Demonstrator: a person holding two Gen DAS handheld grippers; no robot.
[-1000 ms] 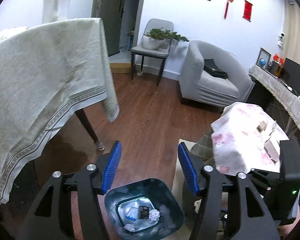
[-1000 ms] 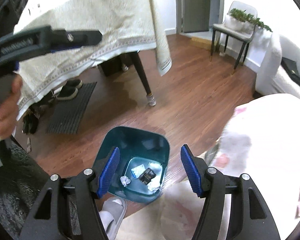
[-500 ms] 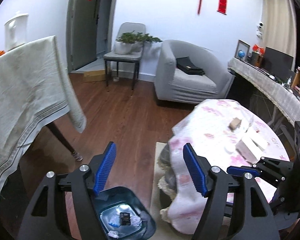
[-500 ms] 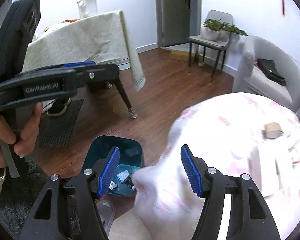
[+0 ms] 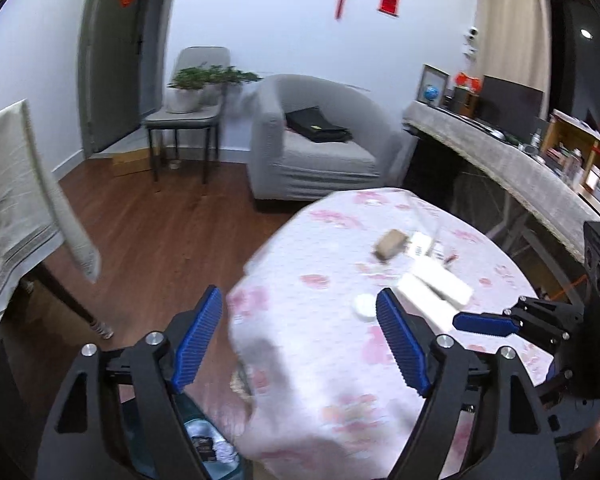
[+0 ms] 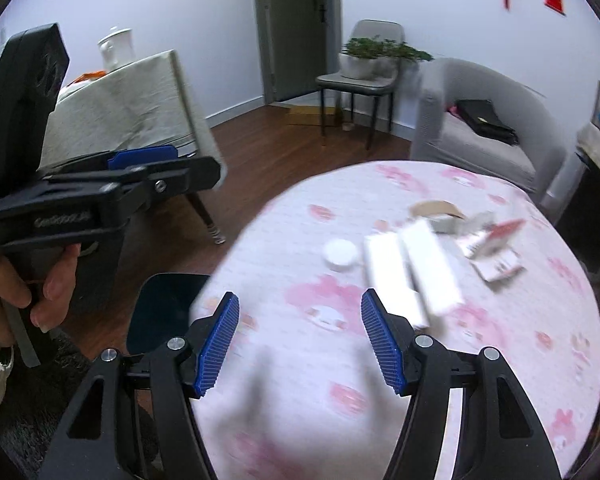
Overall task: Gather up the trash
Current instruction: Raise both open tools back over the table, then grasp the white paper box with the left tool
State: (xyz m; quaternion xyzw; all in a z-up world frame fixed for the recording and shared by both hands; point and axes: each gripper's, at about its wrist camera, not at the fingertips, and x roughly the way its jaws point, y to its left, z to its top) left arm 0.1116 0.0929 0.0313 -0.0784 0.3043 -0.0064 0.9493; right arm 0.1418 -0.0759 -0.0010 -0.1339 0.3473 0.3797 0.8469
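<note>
A cloth-draped dining table stood left, then wooden floor, then the round table in pink-flowered cloth. The teal bin (trash inside) sat beside it; scraps lay on top. The left gripper had just been opening, empty; the right gripper hung released, empty.

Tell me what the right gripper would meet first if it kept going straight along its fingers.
Probably the pink-patterned tablecloth on the round table, short of the small white round lid and the white boxes. The right gripper is open and empty; depth is uncertain.
</note>
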